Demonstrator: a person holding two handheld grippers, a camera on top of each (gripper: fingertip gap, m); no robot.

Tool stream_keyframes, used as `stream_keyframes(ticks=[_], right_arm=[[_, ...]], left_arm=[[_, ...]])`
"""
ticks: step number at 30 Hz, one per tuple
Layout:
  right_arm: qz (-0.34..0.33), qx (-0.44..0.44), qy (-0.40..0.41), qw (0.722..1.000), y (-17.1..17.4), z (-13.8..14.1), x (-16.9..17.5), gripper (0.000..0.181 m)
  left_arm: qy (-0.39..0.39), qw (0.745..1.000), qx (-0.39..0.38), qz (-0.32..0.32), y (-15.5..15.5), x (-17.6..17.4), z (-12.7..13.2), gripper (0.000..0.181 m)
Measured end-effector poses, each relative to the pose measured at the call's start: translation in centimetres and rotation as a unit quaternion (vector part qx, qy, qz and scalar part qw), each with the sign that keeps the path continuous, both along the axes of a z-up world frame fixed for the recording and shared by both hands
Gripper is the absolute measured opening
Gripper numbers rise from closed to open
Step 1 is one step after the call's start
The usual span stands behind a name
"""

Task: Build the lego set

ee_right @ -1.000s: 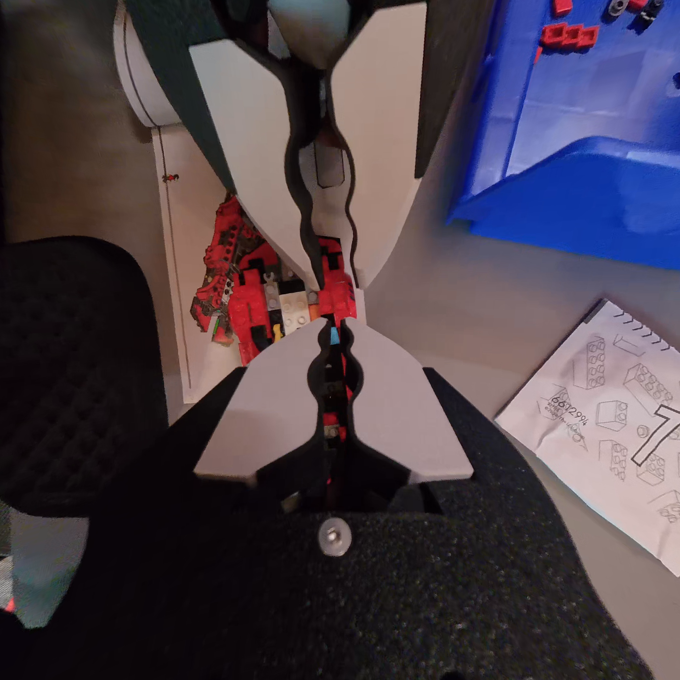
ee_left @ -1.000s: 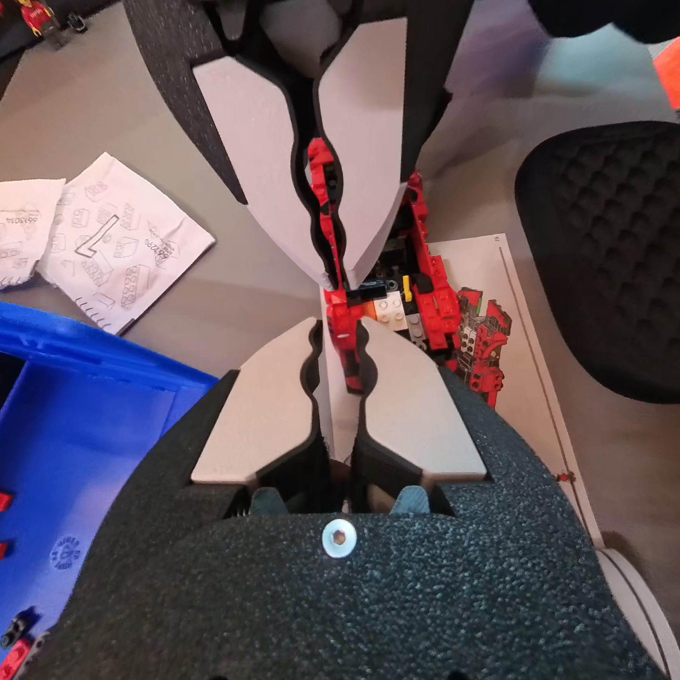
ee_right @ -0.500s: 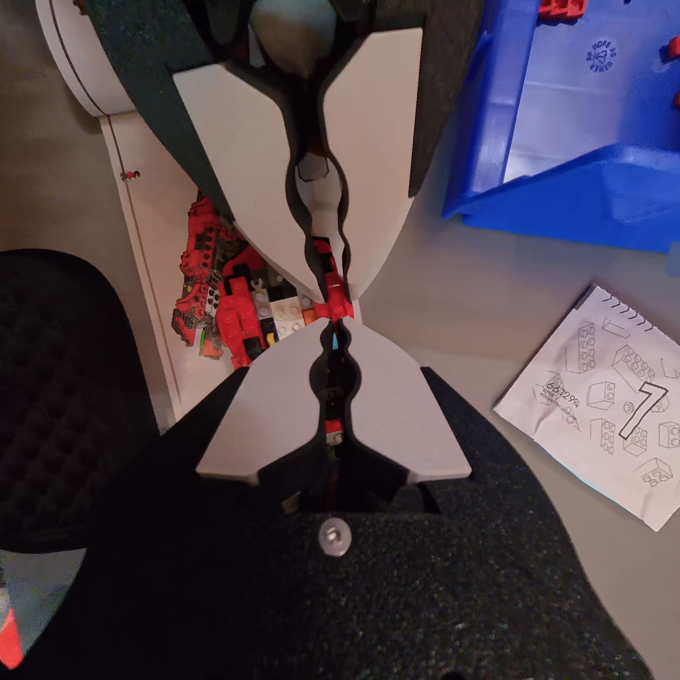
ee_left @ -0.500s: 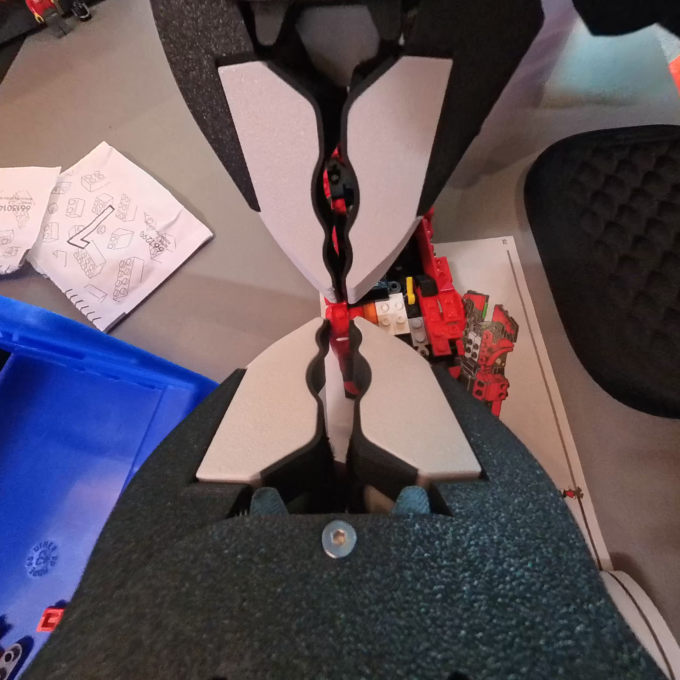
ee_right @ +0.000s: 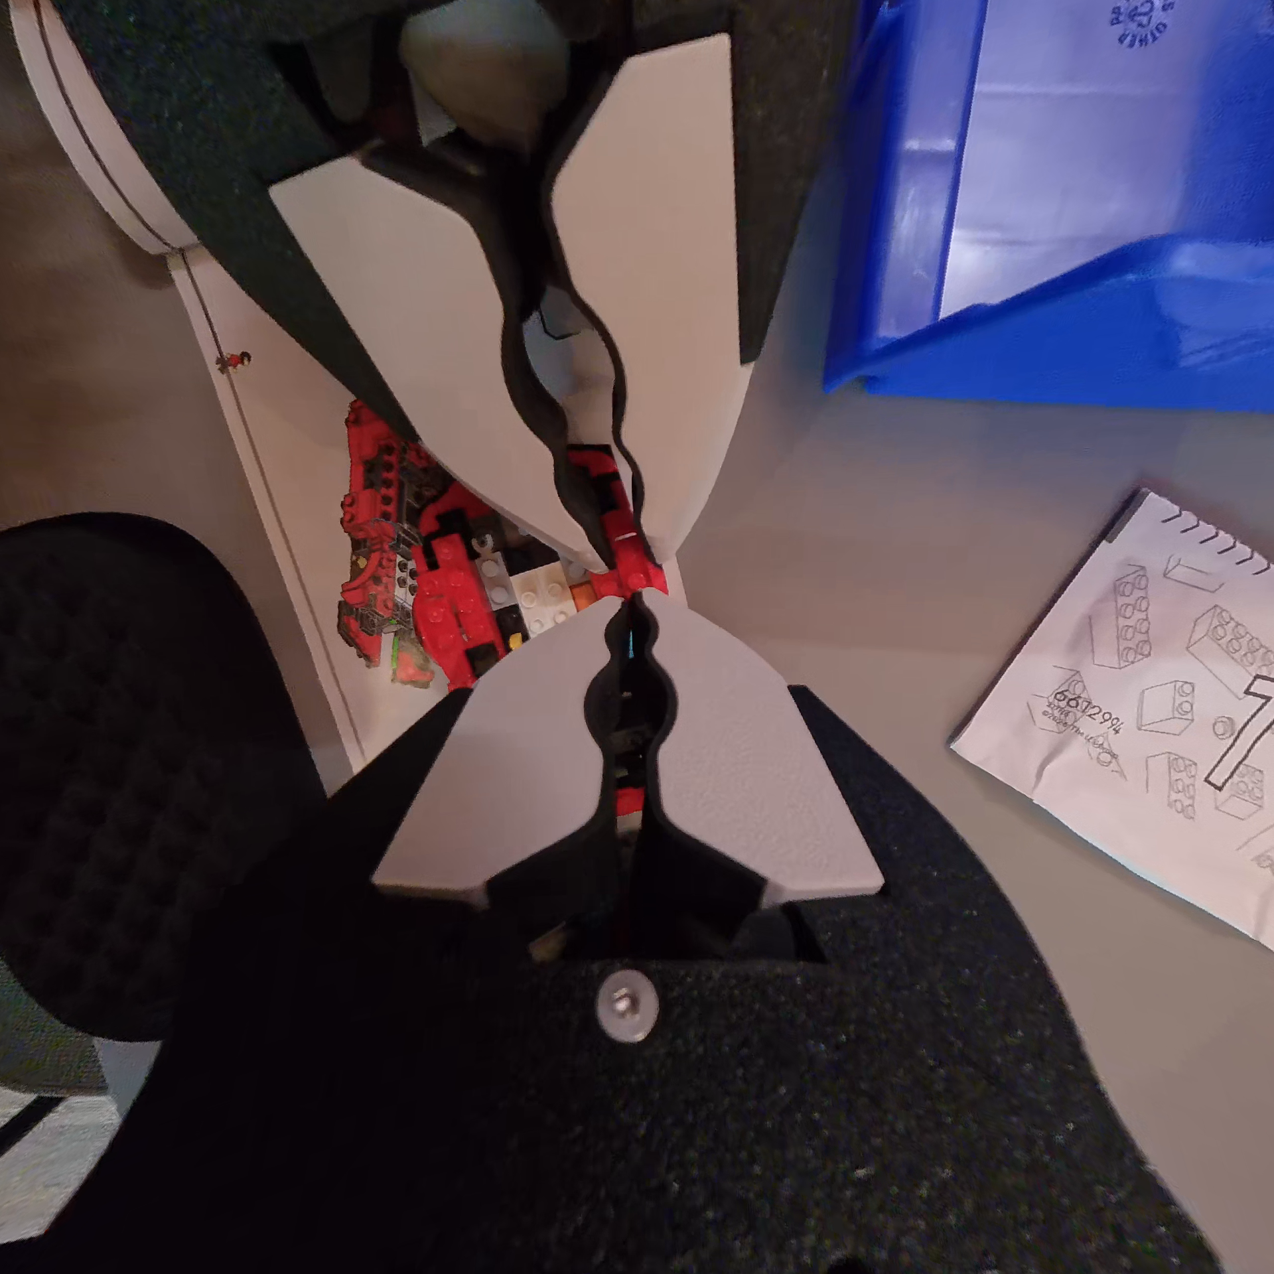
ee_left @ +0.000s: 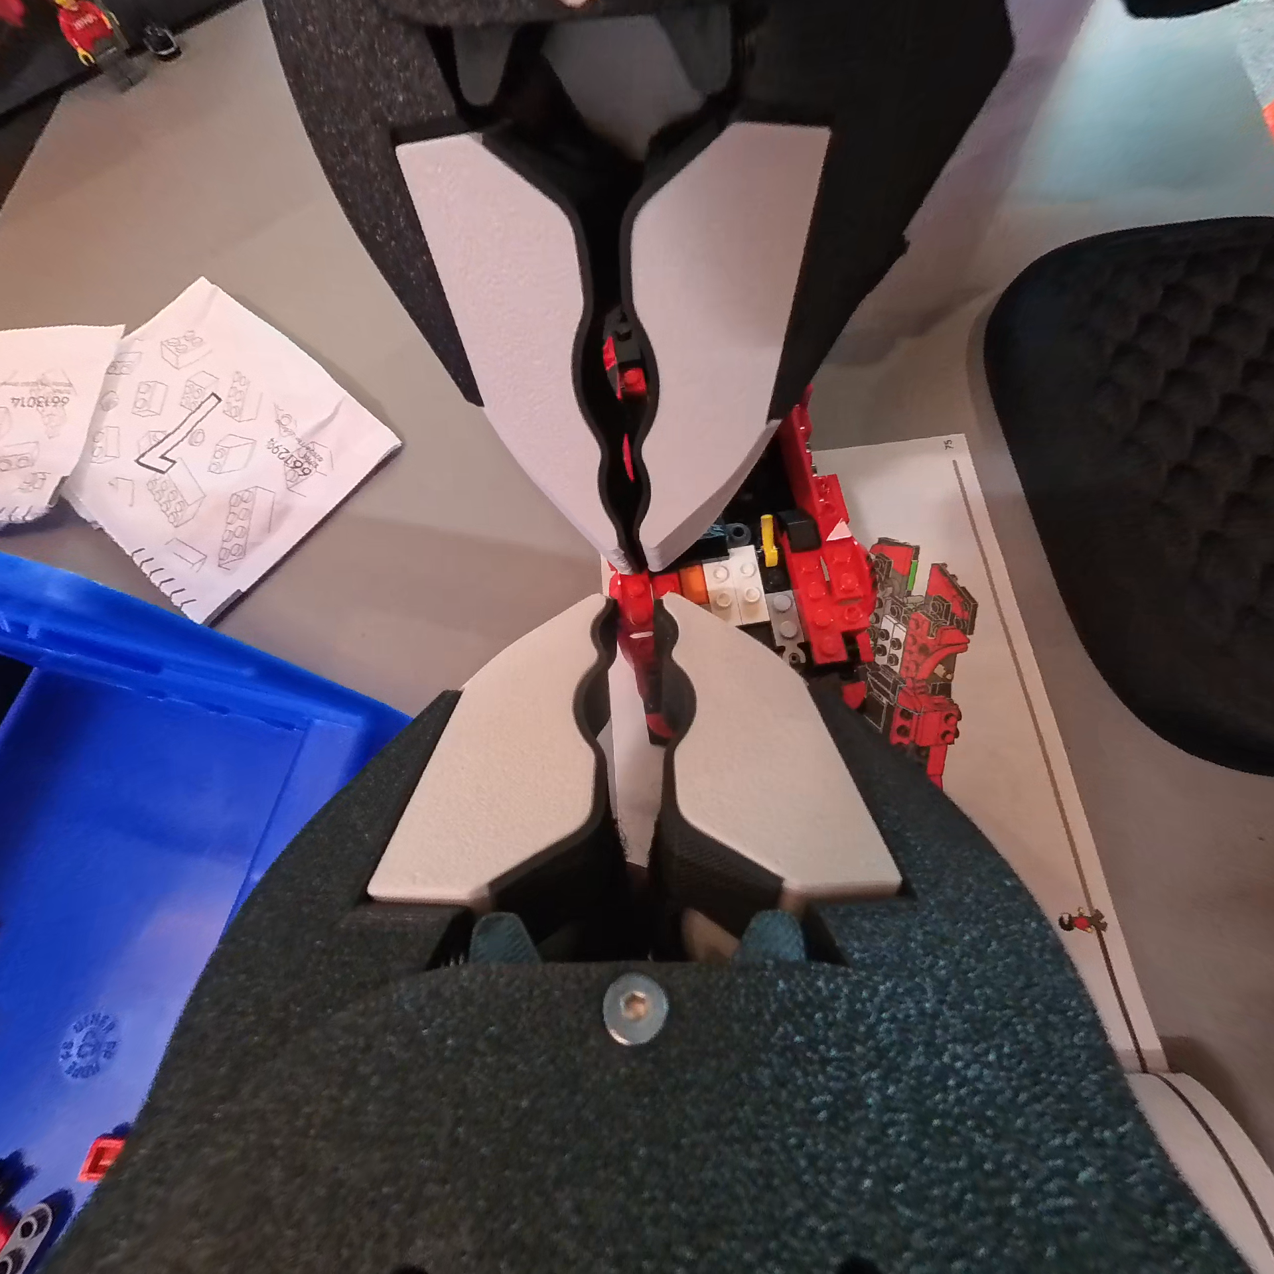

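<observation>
A part-built red, black and white lego model [ee_left: 820, 586] hangs over the open instruction booklet [ee_left: 1034, 758]. My left gripper [ee_left: 634, 607] is shut on a thin red edge of the model [ee_left: 644, 675]. My right gripper [ee_left: 631, 555] faces it tip to tip from above. It is shut on the same side of the model, with red and black pieces [ee_left: 624, 358] showing between its fingers. In the right wrist view the right gripper [ee_right: 631, 607] is at the bottom, the left gripper [ee_right: 617, 558] comes from the top, and the model [ee_right: 469, 600] lies left of the tips.
A blue bin [ee_left: 138, 758] with a few loose pieces stands left; it also shows in the right wrist view [ee_right: 1034, 276]. Torn white paper bags [ee_left: 220, 448] lie beyond it. A black quilted chair seat [ee_left: 1158, 482] is on the right. A minifigure [ee_left: 83, 27] stands far left. Left and right tips are no more than a few centimetres apart.
Both grippers kept their hold. Their tips have drawn closer together and now nearly touch, and less of the model shows between the right gripper's fingers.
</observation>
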State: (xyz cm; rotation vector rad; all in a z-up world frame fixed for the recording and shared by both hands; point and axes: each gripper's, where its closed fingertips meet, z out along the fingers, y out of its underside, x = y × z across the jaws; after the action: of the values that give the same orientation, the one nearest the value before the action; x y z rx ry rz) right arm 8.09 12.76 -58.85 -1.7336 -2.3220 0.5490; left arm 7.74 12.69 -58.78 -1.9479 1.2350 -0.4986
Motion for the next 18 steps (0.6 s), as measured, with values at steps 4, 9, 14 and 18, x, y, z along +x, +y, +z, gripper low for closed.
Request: stream_keyframes(ticks=[4,9,14,18], right_arm=[[-0.012,-0.015,0.002,1.0,0.0,0.0,0.0,0.001],[0.01,-0.019,0.029,0.999,-0.2,0.3,0.0,0.0],[-0.012,-0.039,0.044,0.998,0.1,0.8,0.4,0.0],[-0.011,-0.033,0.037,0.999,0.2,0.2,0.1,0.0]], left_arm=[[0.002,1.0,0.005,-0.001,0.0,0.0,0.0,0.009],[0.0,1.0,0.007,-0.007,-0.1,0.1,0.1,0.009],[0.004,1.0,0.009,-0.01,-0.2,0.2,0.1,0.01],[0.004,1.0,0.011,-0.011,-0.2,0.2,0.1,0.01]])
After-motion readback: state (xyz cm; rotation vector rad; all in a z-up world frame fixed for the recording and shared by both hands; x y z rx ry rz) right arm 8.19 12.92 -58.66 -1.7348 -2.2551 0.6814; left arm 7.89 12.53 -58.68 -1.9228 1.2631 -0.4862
